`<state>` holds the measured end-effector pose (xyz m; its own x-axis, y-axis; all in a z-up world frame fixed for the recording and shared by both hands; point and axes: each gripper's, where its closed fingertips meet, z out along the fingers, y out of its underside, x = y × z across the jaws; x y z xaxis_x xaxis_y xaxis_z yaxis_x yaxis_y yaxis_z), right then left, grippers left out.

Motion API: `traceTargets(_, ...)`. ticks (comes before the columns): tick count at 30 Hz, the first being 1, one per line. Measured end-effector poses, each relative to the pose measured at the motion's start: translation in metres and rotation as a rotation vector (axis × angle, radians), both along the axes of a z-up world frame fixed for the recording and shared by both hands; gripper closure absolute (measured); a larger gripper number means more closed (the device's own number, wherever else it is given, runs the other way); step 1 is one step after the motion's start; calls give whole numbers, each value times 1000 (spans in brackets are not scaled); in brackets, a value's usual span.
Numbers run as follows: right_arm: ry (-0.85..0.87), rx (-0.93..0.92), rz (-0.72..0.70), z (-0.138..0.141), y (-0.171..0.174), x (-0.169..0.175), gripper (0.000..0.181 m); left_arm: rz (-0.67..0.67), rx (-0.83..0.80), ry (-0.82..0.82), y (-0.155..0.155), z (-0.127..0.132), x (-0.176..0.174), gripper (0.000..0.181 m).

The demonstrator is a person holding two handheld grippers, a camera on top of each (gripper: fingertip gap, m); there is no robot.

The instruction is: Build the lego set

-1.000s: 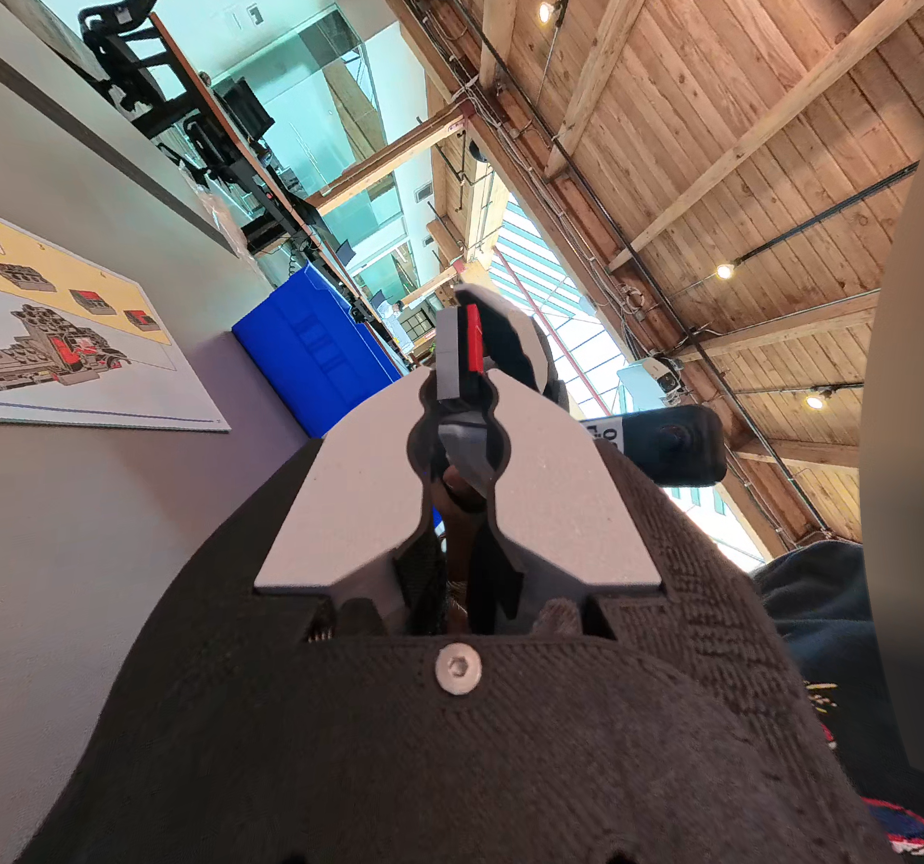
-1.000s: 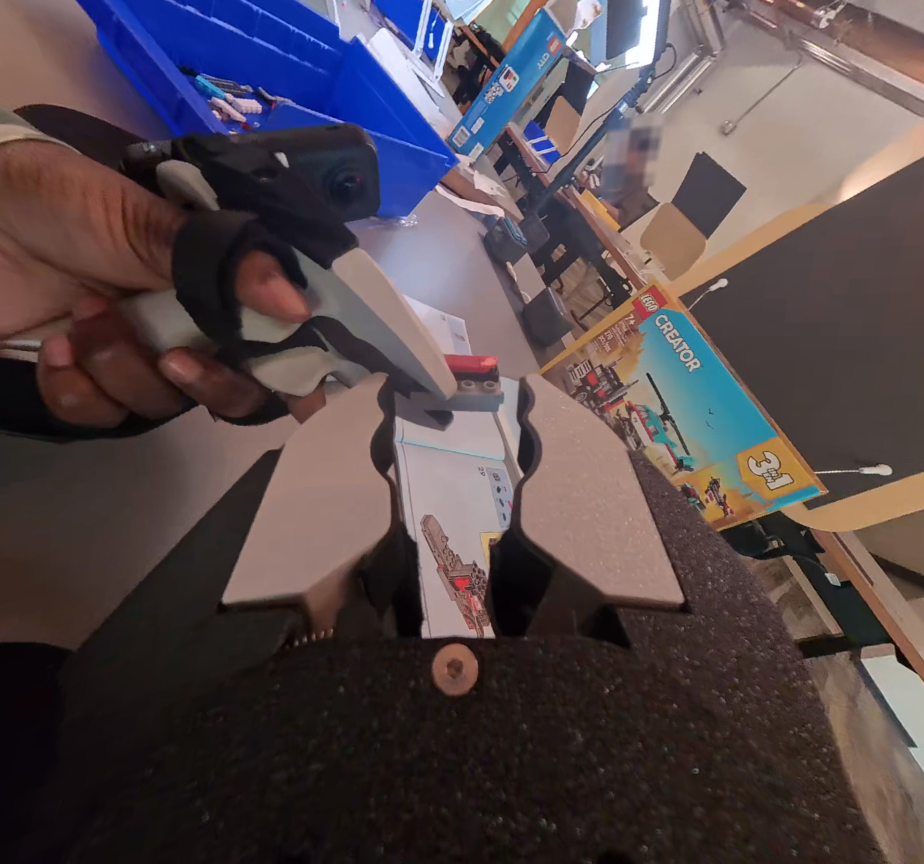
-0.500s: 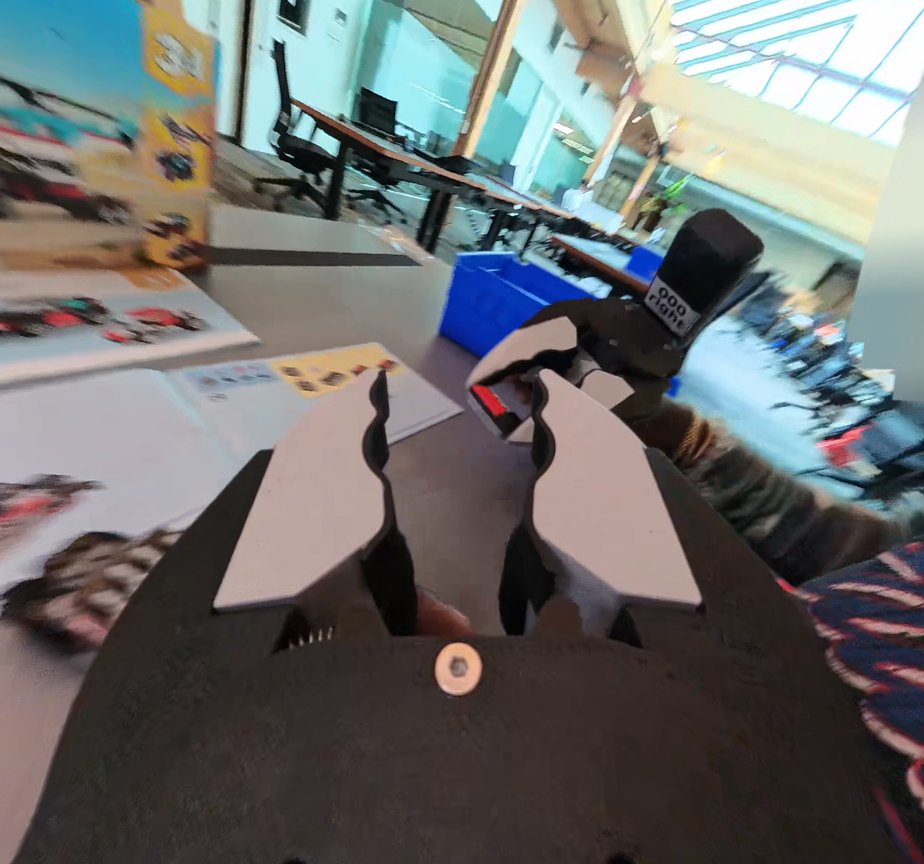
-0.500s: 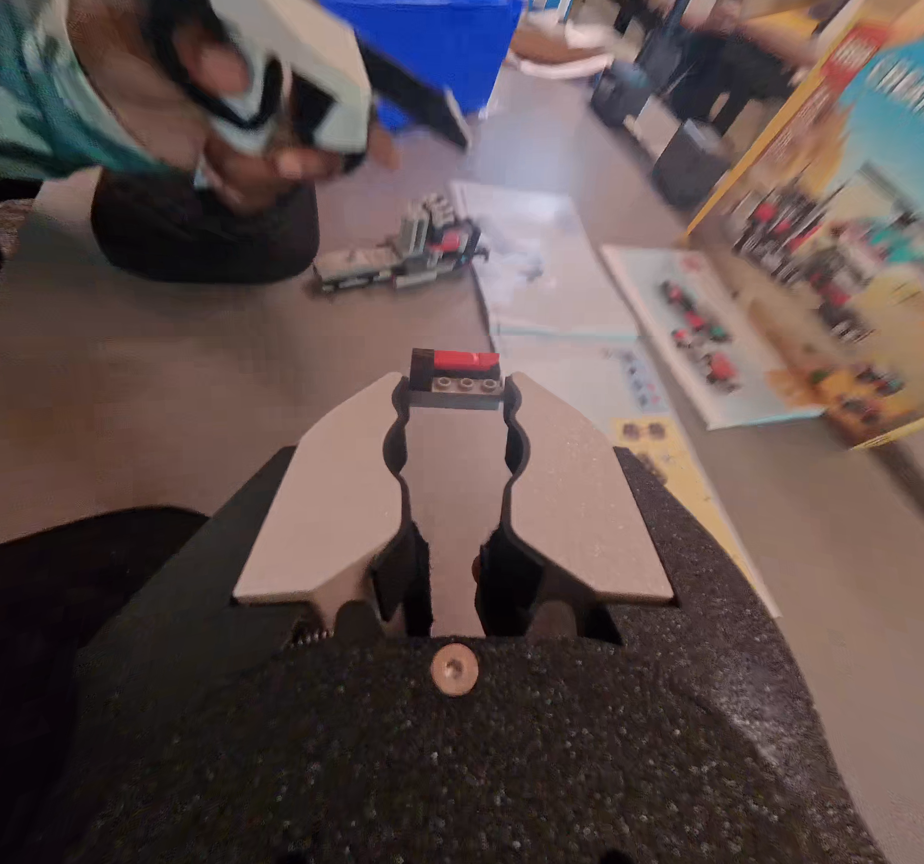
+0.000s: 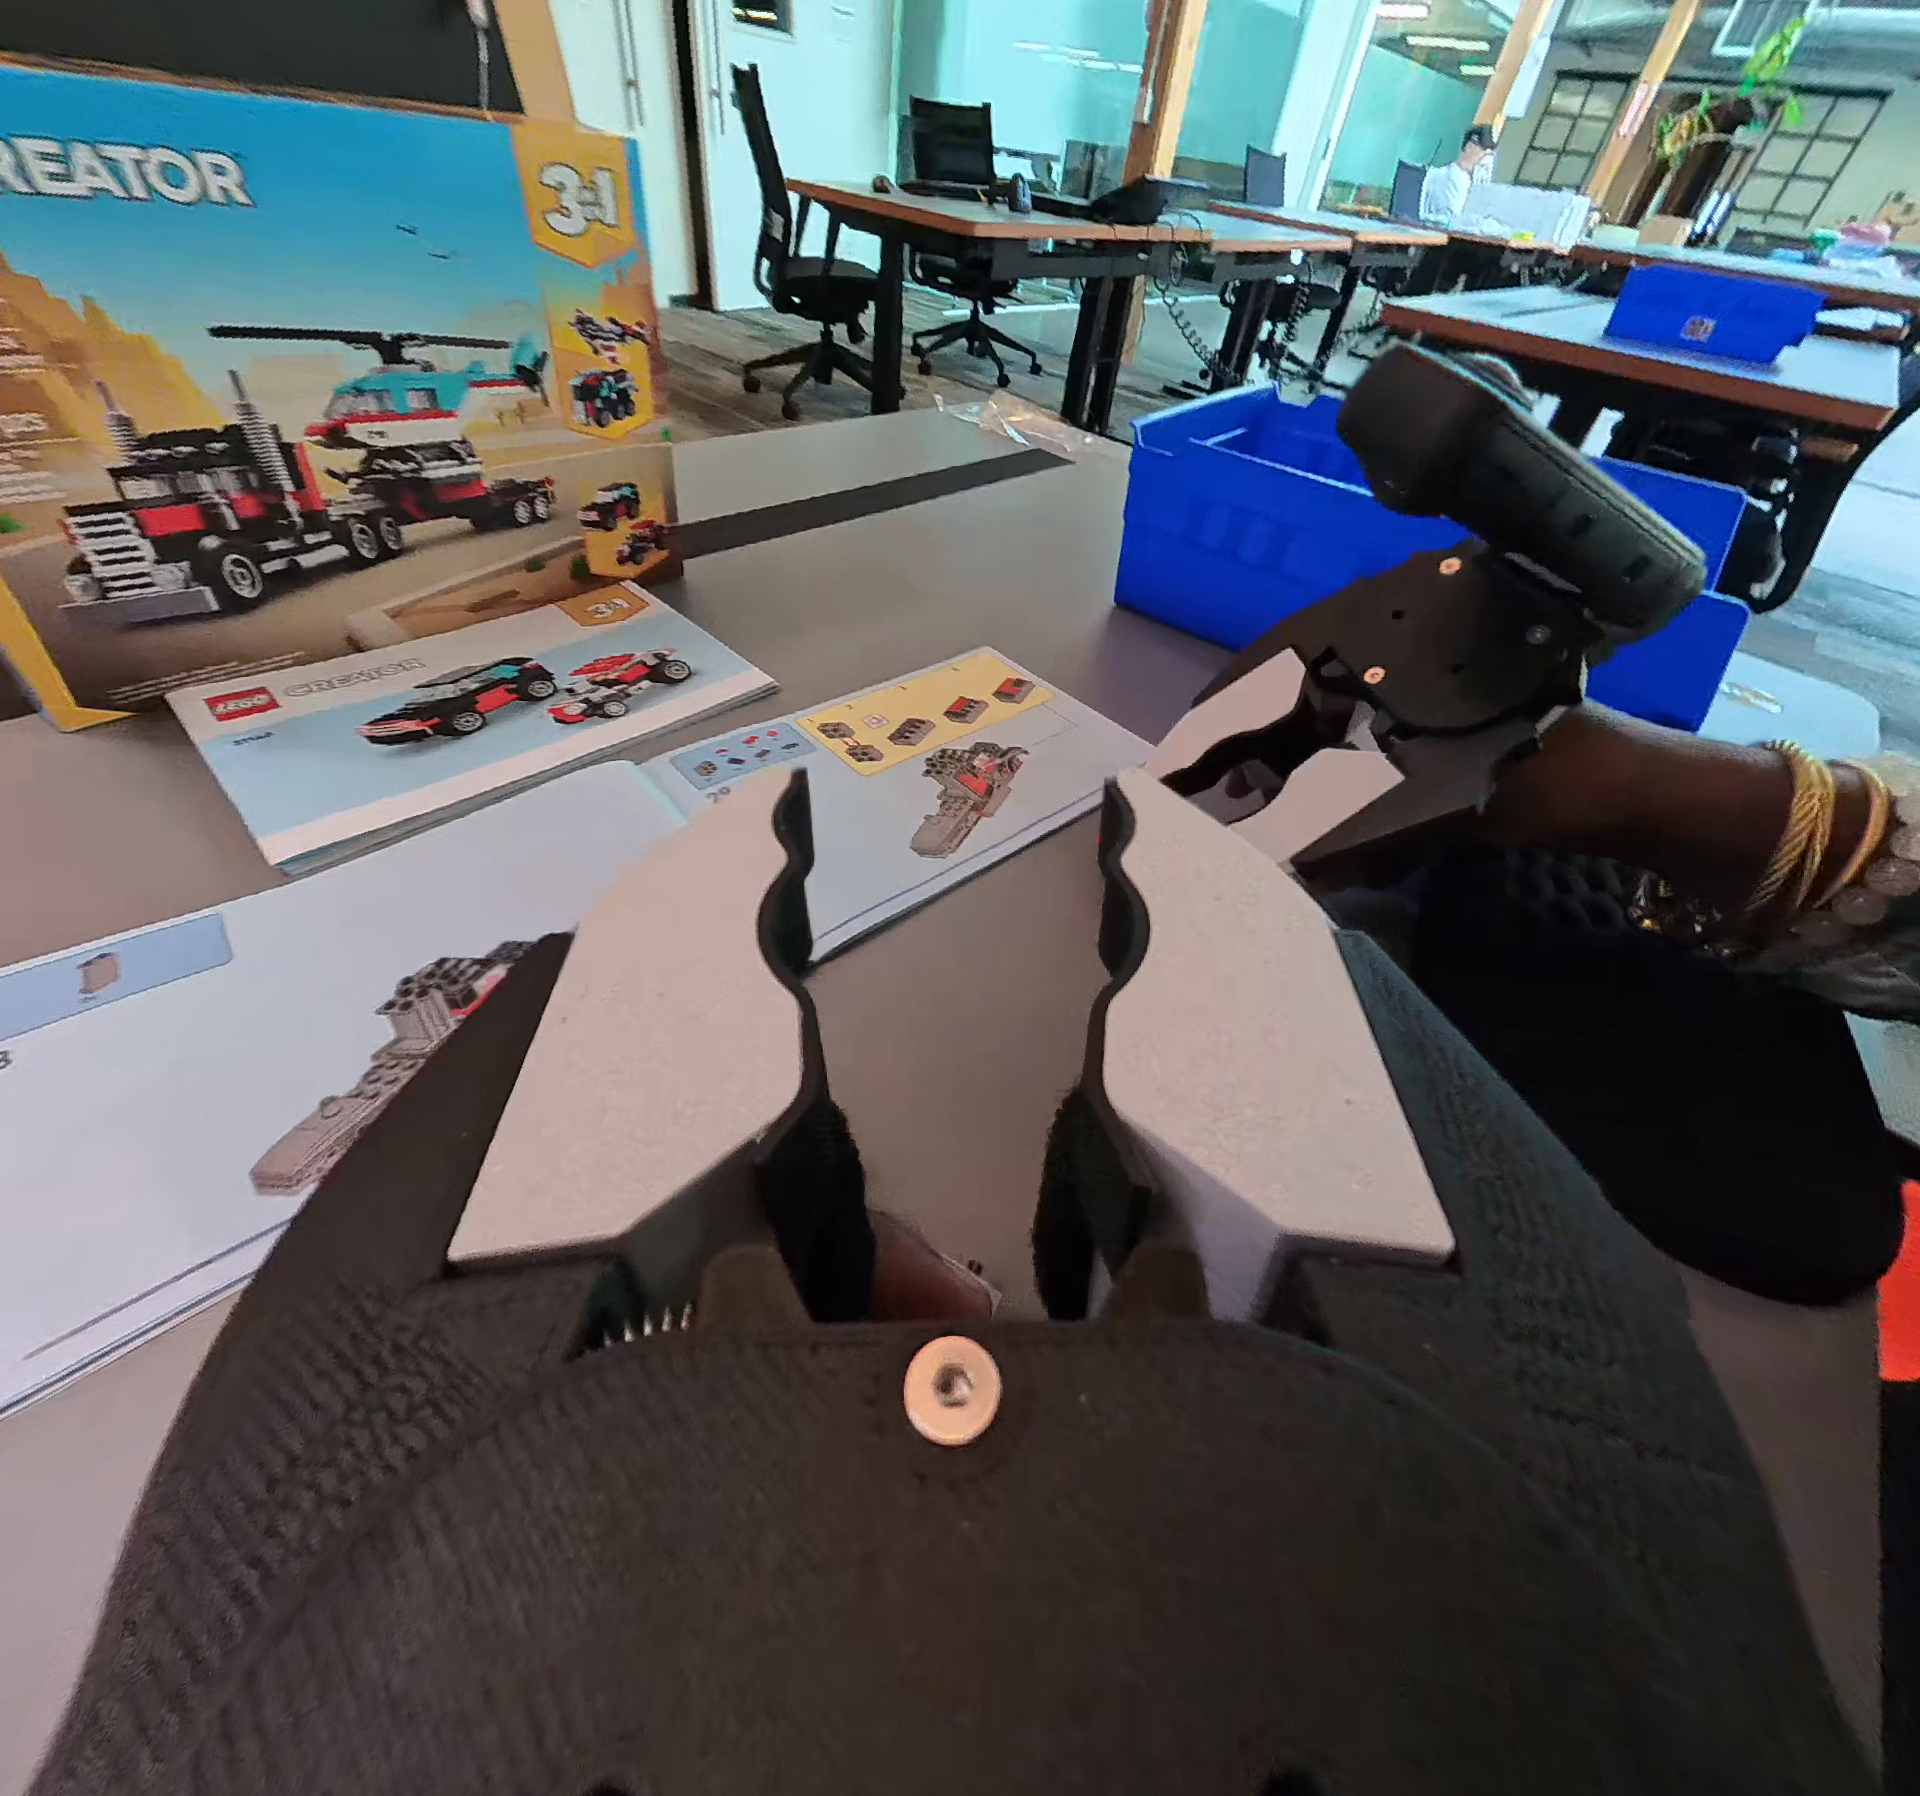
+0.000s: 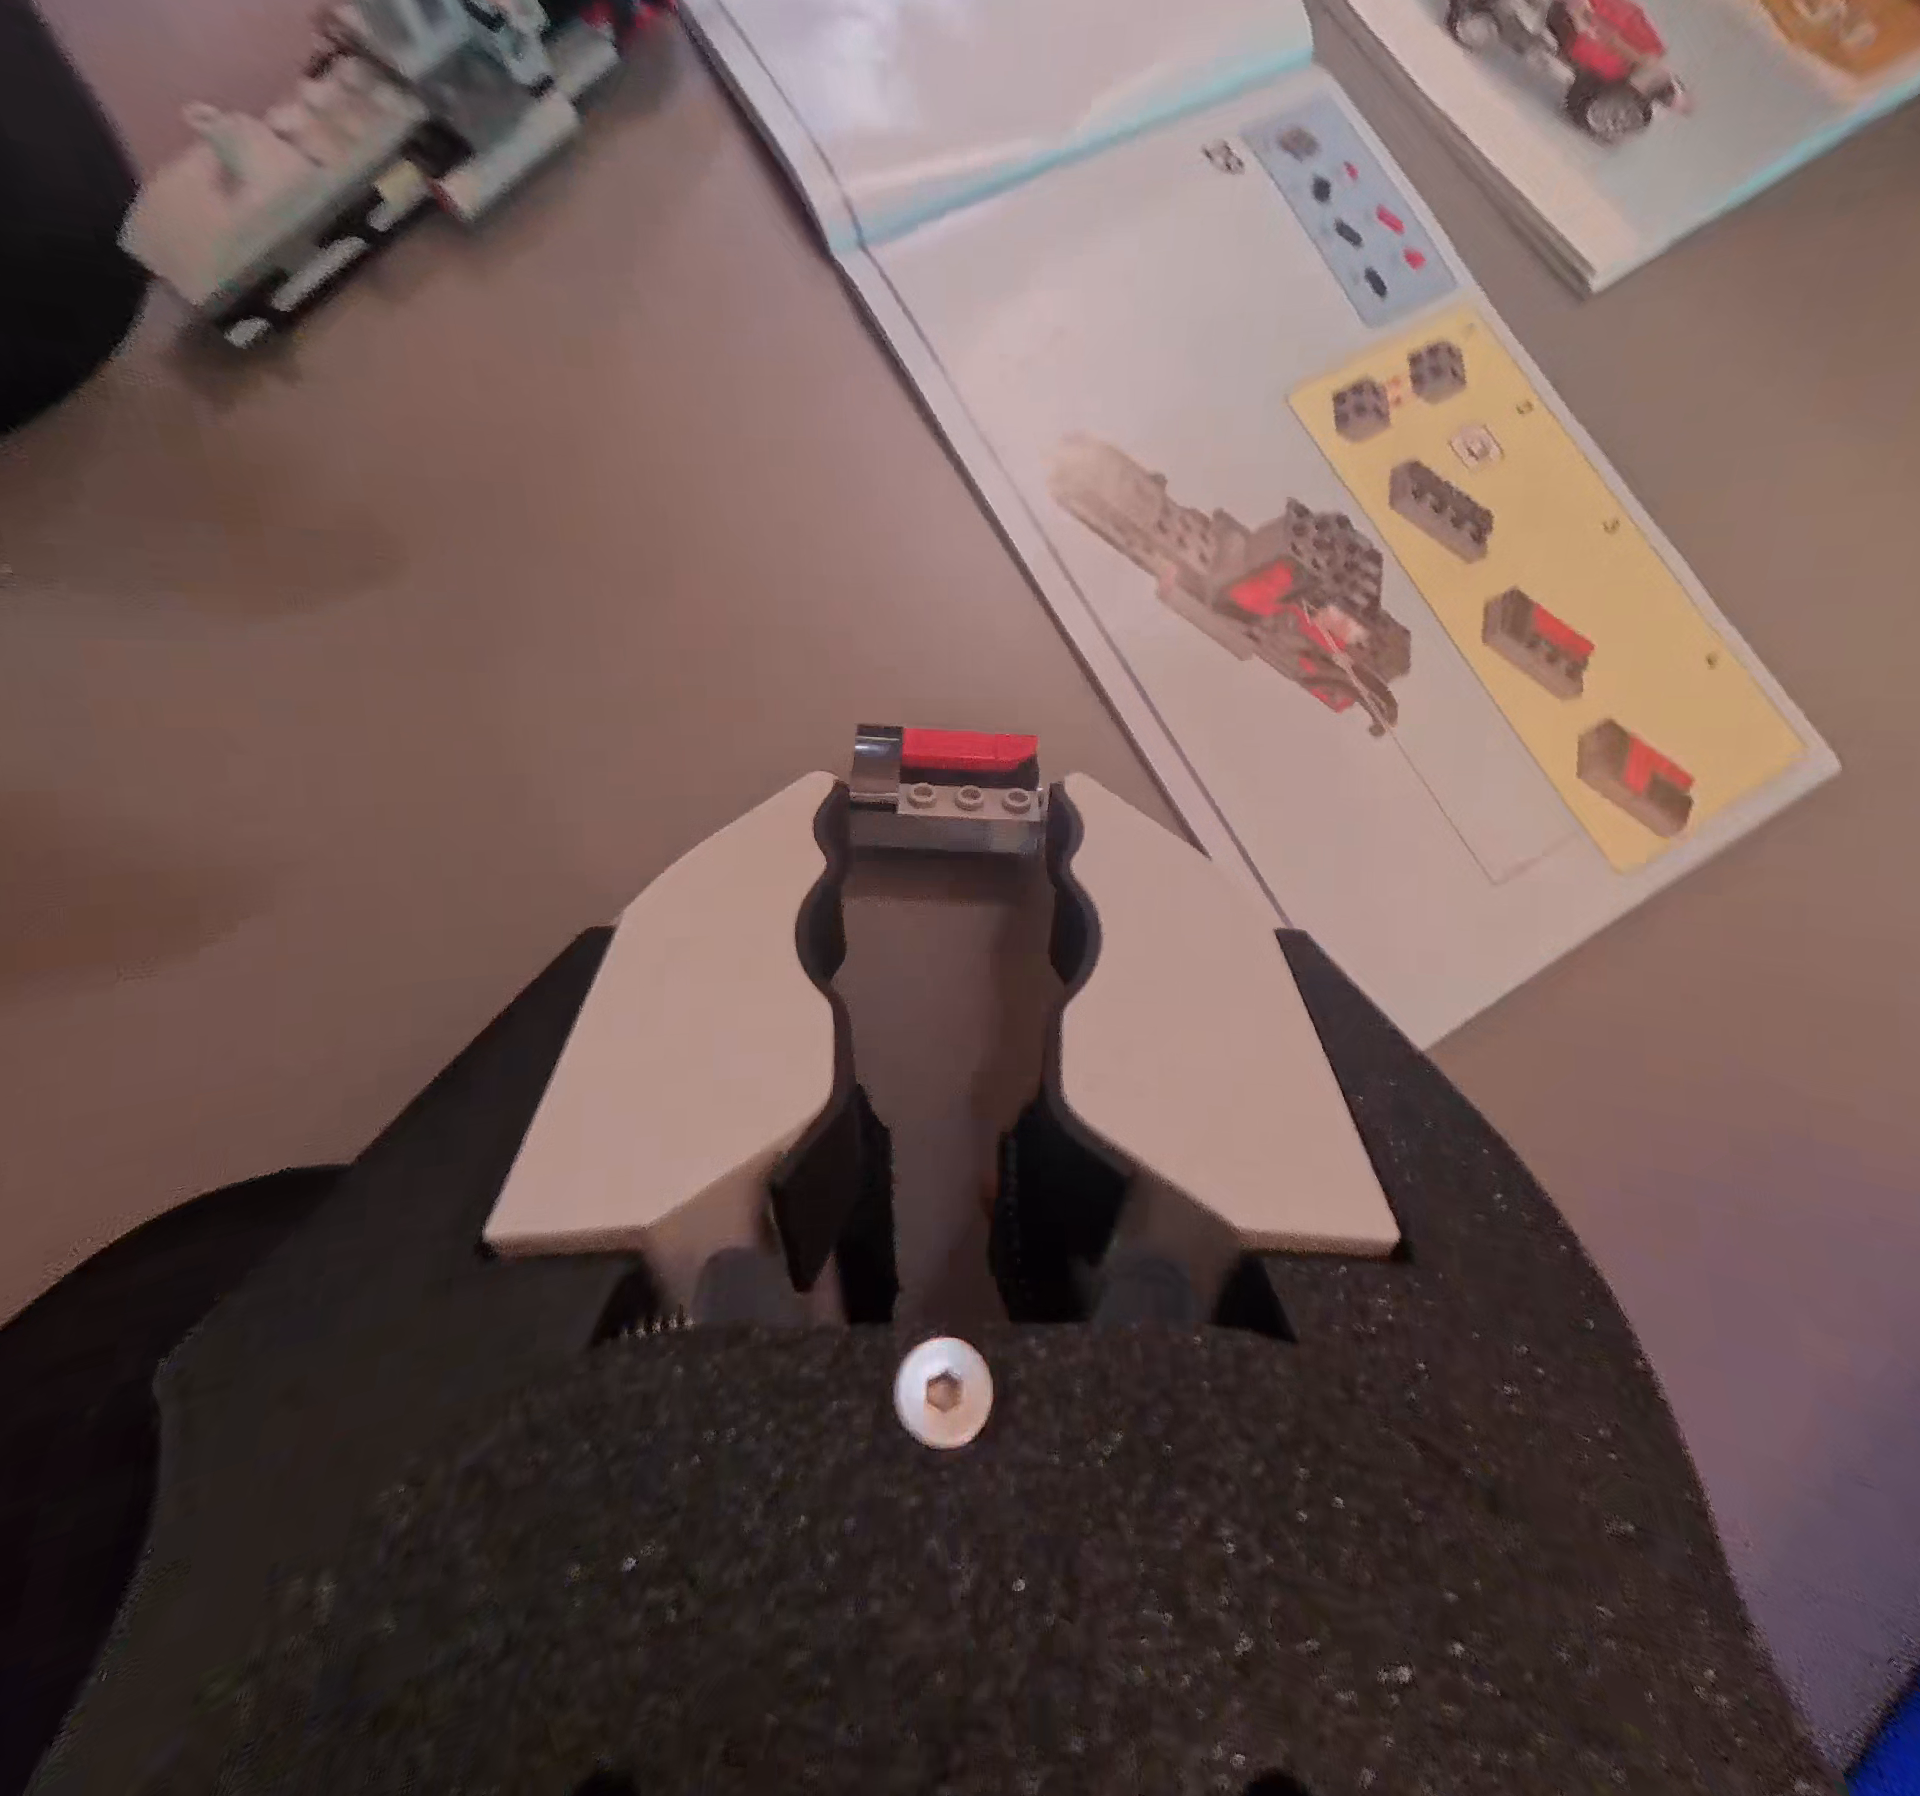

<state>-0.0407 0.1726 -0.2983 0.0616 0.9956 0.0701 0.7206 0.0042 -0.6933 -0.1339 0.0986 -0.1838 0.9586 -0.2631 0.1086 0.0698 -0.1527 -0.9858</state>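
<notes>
Jaws of the left gripper point(image 5: 951, 801) stand apart, empty, above the open instruction booklet point(image 5: 935, 770) on the grey tabletop point(image 5: 883, 551). Further right, the right gripper point(image 6: 948, 796) has its jaws clamped on a small grey-and-red lego piece point(image 6: 945, 796); the partly built model point(image 6: 416, 84) lies well apart, at far left in the right wrist view.

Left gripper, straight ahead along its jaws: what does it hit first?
Likely the open instruction booklet lying on the table; the left gripper is open and empty. Depth is unclear, so it may meet bare table first.

Booklet point(image 5: 468, 738) before box point(image 5: 312, 344), bin point(image 5: 1247, 520) right.
</notes>
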Motion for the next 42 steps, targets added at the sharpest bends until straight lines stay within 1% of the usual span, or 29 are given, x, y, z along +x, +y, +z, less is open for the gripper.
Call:
traceTargets(5,-66,-40,-86,-4,0,5,145,-42,-28,91,5,-6,15,129)
traceTargets(9,-93,-59,-112,-4,-6,7,145,-57,-22,133,6,-6,23,130)
traceTargets(11,-109,-108,-81,-3,-15,9,132,-62,-24,131,5,-6,24,131)
traceTargets(13,-102,-138,-3,6,-19,11,125,-62,-26,127,4,-7,24,131)
traceTargets(14,-84,-144,72,13,-20,12,125,-62,-27,127,4,-7,23,131)
traceTargets(16,-43,-130,281,27,-24,14,128,-60,-27,132,2,-7,21,131)
traceTargets(18,-56,-43,498,26,-24,18,132,-59,-24,137,1,-7,19,132)
traceTargets(20,-85,92,652,16,-15,18,132,-61,-20,136,1,-6,19,132)
traceTargets(21,-92,125,706,11,-12,17,133,-62,-19,136,0,-5,20,132)
traceTargets(23,-97,109,767,8,-9,14,134,-60,-16,142,-1,-3,21,133)
traceTargets(27,-133,92,841,1,-8,11,143,-65,-15,164,-5,-4,23,135)
traceTargets(30,-122,76,850,-2,-16,9,151,-70,-28,173,-5,-8,24,135)
traceTargets(32,-98,54,814,-3,-21,8,159,-75,-33,176,-5,-9,25,136)
traceTargets(34,-88,44,710,-3,-20,7,164,-82,-32,178,-4,-9,26,137)
traceTargets(37,-112,32,488,-3,-15,6,164,-81,-32,188,-2,-9,26,138)
traceTargets(39,-118,29,401,-3,-17,8,164,-79,-34,191,-1,-10,26,138)
traceTargets(40,-111,39,396,-3,-20,8,164,-79,-34,190,0,-10,26,138)
traceTargets(42,-86,76,431,-3,-24,8,164,-84,-34,188,2,-11,28,138)
